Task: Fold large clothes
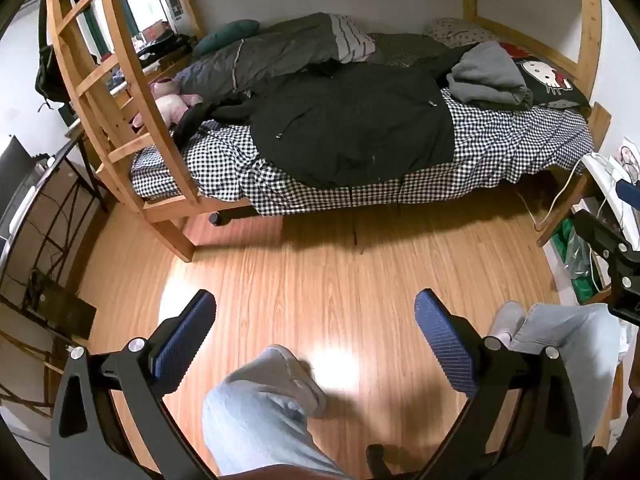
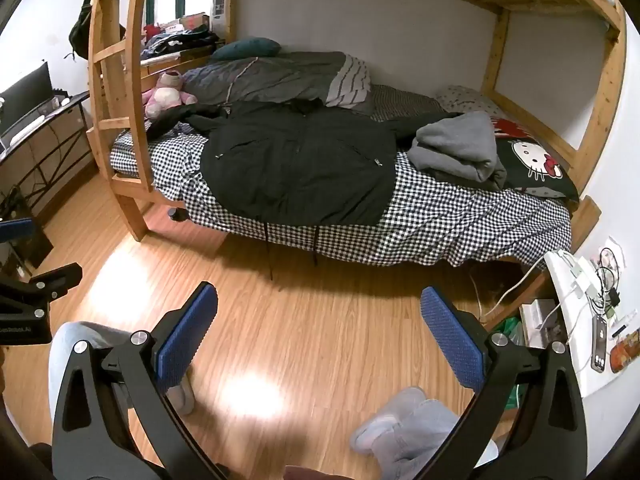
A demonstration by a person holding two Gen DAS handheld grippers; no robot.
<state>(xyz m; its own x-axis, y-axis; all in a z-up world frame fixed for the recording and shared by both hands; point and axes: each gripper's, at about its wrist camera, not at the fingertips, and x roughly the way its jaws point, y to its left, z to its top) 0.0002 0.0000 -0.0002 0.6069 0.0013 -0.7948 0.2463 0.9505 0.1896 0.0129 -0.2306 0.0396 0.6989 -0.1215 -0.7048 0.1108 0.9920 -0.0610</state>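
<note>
Two pairs of blue-padded tongs, left tongs (image 1: 316, 334) and right tongs (image 2: 320, 330), held wide apart with nothing between them, tilted down over bare wooden floor (image 1: 320, 264).

Well ahead, across open floor: black jacket (image 2: 298, 168) spread front-up on the checkered bed sheet (image 2: 460, 216). Long axis lay across the bed, collar toward the back wall, hem draped over the near edge, two drawstrings dangling below it. Sleeves stretched out sideways along the mattress, one toward a pink plush toy (image 2: 164, 94), the other toward a crumpled grey garment (image 2: 460, 148).

Behind the jacket: grey quilt (image 2: 272, 78), teal pillow (image 2: 246, 48). Cat-print black pillow (image 2: 536, 164) just beside the grey garment. Wooden ladder (image 2: 120, 80) at the bed's left end. White counter (image 2: 580, 320) with cables and a phone at far right. Legs in pale jeans (image 1: 256, 412) and grey slippers between tongs and bed.
</note>
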